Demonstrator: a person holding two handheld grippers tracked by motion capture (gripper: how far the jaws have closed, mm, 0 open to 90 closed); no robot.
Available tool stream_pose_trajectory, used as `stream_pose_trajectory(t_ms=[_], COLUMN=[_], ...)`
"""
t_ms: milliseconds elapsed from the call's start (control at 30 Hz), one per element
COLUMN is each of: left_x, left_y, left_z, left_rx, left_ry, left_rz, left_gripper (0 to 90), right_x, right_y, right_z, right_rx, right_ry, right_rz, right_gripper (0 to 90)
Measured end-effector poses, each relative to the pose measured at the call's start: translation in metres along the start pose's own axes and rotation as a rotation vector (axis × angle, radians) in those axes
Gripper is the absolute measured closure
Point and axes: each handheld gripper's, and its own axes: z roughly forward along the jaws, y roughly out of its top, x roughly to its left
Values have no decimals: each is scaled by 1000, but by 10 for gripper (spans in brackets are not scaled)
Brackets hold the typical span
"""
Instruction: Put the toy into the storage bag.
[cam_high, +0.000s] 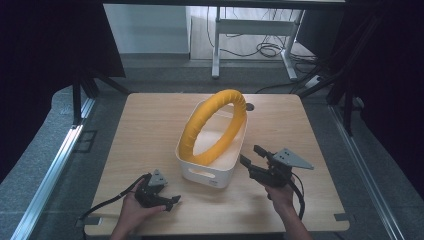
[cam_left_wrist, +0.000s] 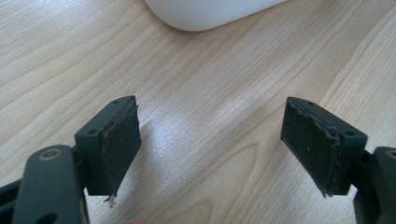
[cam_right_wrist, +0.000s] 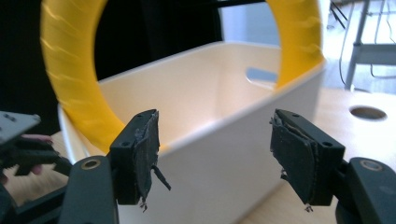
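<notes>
A yellow padded ring (cam_high: 215, 125) stands tilted inside a white plastic bin (cam_high: 205, 172) at the middle of the wooden table (cam_high: 150, 130); its top rises above the far rim. My right gripper (cam_high: 252, 156) hovers just off the bin's near right corner, jaws open, pointing at the bin. In the right gripper view the open gripper (cam_right_wrist: 215, 154) faces the bin's wall (cam_right_wrist: 224, 163) and the ring (cam_right_wrist: 70, 79), with nothing pressed between the pads. My left gripper (cam_high: 170, 201) rests low near the table's front edge, open over bare wood (cam_left_wrist: 212, 149), the bin's corner (cam_left_wrist: 210, 11) ahead of it.
A round cable hole (cam_high: 249, 106) sits in the table behind the bin. Beyond the table stand a white desk frame (cam_high: 250, 30) and loose floor cables (cam_high: 270, 49). Dark curtains flank both sides. The left gripper (cam_right_wrist: 18, 144) appears past the bin in the right gripper view.
</notes>
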Motion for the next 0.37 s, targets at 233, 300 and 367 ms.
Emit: stream_pose_trajectory(t_ms=[233, 300, 367], left_x=[0, 1, 1], left_y=[0, 0, 0], left_z=[0, -1, -1], left_rx=[-2, -3, -6], left_ry=[9, 10, 14], left_rz=[0, 1, 3], left_gripper=[200, 199, 198], right_x=[-13, -13, -13], right_y=[-9, -9, -11], right_z=[-5, -6, -6], right_rx=[-1, -7, -6], right_ry=[-15, -17, -15], right_rz=[18, 13, 4], right_gripper=[342, 342, 342])
